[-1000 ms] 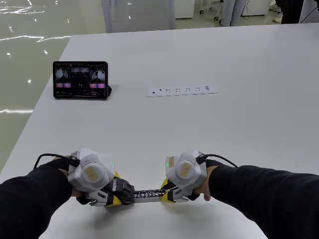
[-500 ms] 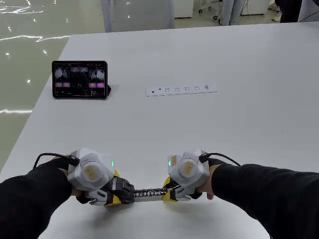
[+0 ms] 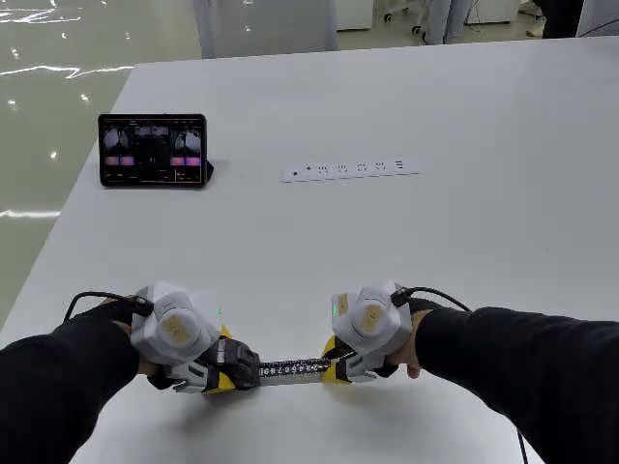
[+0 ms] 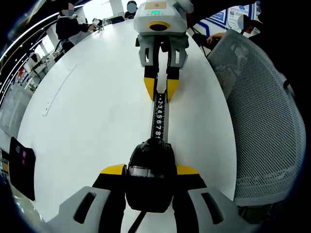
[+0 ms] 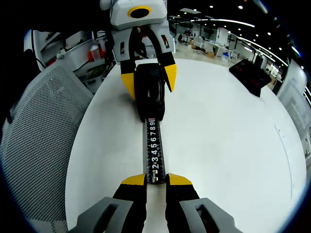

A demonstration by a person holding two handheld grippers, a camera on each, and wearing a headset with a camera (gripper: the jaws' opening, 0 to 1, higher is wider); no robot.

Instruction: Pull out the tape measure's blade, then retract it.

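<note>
The smooth white table [image 3: 387, 116] sits in a bright room with a shiny floor [image 3: 48, 87]. A flat black tablet [image 3: 153, 151] stands at 10 o'clock, a long white power strip [image 3: 351, 169] at 12. At 6 o'clock the left gripper [image 3: 230, 372] squeezes the chunky black tape measure [image 4: 150, 179]. The right gripper [image 3: 336, 370] pinches its thin numbered blade [image 5: 153, 145], pulled out a little way

Blade [image 5: 153, 150]: black numerals on a white strip. In the right gripper view they read 2 3 4 5 6 7 8 9, counting up from the near end to the case [image 5: 149, 92]. In the left gripper view 2 to 8 are legible. In the head view the digits are too small to be sure of.

Tablet [image 3: 153, 150], far left: screen text not legible.

Power strip [image 3: 351, 169], far centre: markings too small to read.
</note>
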